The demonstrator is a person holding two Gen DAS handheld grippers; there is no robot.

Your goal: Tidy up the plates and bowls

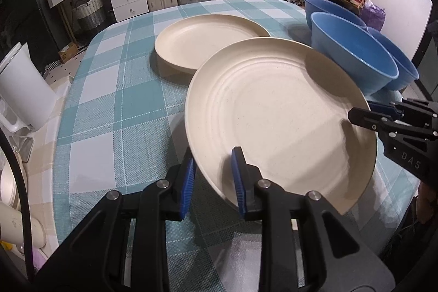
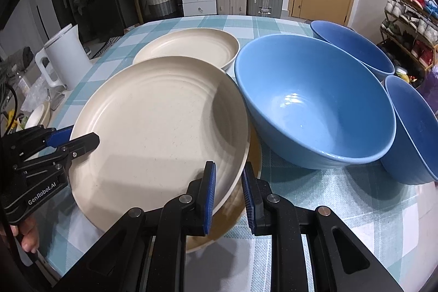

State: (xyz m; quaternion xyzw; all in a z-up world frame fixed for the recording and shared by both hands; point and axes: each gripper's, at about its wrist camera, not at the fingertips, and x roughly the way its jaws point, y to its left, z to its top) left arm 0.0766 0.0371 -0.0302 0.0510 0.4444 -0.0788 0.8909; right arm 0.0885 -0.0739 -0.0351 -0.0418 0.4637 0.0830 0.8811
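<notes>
A large cream plate hangs tilted over the checked tablecloth, gripped at two sides. My left gripper is shut on its near-left rim, one pad inside the plate and one outside. My right gripper is shut on the rim at the other side. Under the held plate, in the right wrist view, the edge of another plate shows in shadow. A second cream plate lies flat farther back. Three blue bowls stand to the right.
A white jug stands off the table's left edge among small clutter. The nearest blue bowl sits close to the held plate's far-right rim. Suitcases, drawers and a shoe rack stand beyond the table.
</notes>
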